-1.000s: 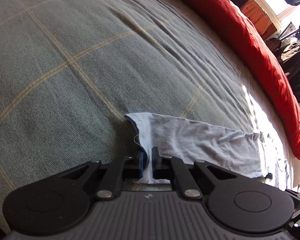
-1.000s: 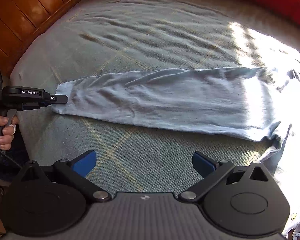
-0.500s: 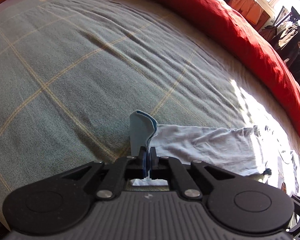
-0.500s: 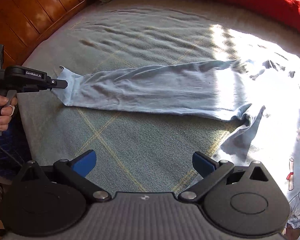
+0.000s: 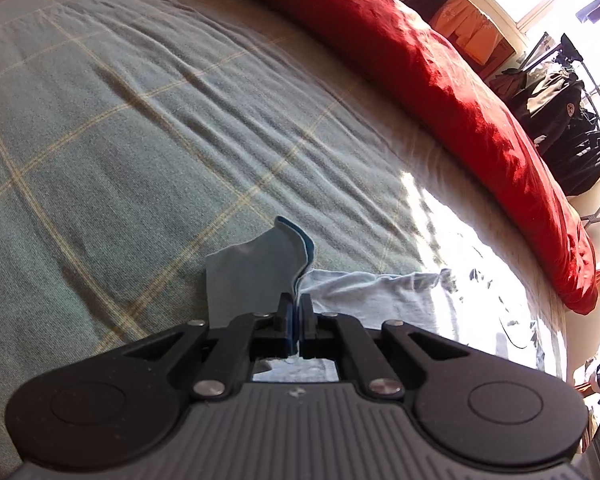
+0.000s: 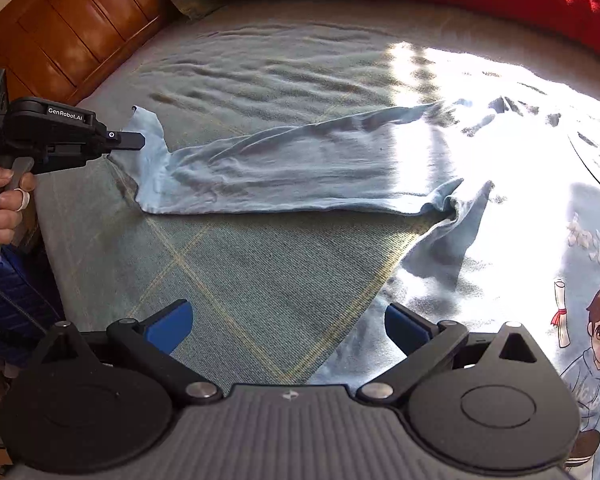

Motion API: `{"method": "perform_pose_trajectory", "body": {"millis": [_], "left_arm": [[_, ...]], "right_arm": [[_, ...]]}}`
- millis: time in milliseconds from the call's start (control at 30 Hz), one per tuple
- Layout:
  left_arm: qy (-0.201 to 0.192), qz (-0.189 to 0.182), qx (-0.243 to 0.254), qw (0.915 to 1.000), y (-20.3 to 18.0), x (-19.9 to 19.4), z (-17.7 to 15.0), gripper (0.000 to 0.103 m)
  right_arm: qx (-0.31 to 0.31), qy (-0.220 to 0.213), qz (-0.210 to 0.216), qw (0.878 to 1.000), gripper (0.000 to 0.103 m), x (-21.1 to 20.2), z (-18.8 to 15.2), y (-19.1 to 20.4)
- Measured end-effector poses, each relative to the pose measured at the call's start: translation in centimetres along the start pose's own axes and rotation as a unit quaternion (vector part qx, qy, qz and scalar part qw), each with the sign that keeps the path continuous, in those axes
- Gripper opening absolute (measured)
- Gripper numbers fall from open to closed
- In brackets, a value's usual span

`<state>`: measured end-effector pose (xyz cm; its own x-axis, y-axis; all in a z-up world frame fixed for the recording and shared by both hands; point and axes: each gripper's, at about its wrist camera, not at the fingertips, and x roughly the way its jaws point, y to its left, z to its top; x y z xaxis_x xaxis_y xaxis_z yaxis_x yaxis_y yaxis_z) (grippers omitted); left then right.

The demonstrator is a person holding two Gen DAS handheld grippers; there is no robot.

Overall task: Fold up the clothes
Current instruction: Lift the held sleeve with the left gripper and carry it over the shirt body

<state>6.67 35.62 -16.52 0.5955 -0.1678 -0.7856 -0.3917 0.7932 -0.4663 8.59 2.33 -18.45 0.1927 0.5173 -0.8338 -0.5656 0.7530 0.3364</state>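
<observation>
A light blue long-sleeved shirt [image 6: 520, 216] with a cartoon print lies on the bed at the right, in bright sun. Its long sleeve [image 6: 300, 168] stretches leftward across the blanket. My left gripper [image 5: 296, 312] is shut on the sleeve cuff [image 5: 256, 272], which stands up above the fingers, lifted off the blanket. The right wrist view shows that left gripper [image 6: 134, 142] at the far left, held by a hand [image 6: 4, 200]. My right gripper [image 6: 288, 326] is open over the blanket near the shirt's lower edge, holding nothing.
A grey-green checked blanket [image 5: 140, 120] covers the bed. A red duvet [image 5: 460, 92] runs along the far side. A wooden headboard [image 6: 72, 28] stands at the upper left. Dark clothes [image 5: 560, 120] hang beyond the bed.
The left gripper has shut on the sleeve cuff and raised it off the blanket, pulling the sleeve's end up. The right gripper has shifted right toward the shirt body, staying open.
</observation>
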Motion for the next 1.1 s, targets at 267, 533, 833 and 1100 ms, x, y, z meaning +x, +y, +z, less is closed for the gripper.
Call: {"method": "perform_pose_trajectory", "body": {"millis": [267,533,833,1100], "left_arm": [[0.007,-0.031,0.029,0.9991,-5.2,2.0,0.2,0.000],[0.017,-0.059,0.060,0.9963,-11.3,4.0,-0.5,0.000],[0.028,-0.088,0.090,0.9917,-17.8,5.6,-1.3,0.000],[0.046,-0.108,0.118,0.9861,-23.1,6.8,-3.0,0.000]], "right_arm": [[0.003,-0.003,-0.004,1.000,0.103,-1.3,-1.2,-2.2],[0.024,-0.012,-0.020,0.999,0.103,-3.4,-3.2,-6.2],[0.064,-0.027,-0.033,0.997,0.103,-5.9,-5.5,-10.6],[0.097,-0.034,-0.044,0.994,0.103,-7.7,-8.1,-13.6]]}}
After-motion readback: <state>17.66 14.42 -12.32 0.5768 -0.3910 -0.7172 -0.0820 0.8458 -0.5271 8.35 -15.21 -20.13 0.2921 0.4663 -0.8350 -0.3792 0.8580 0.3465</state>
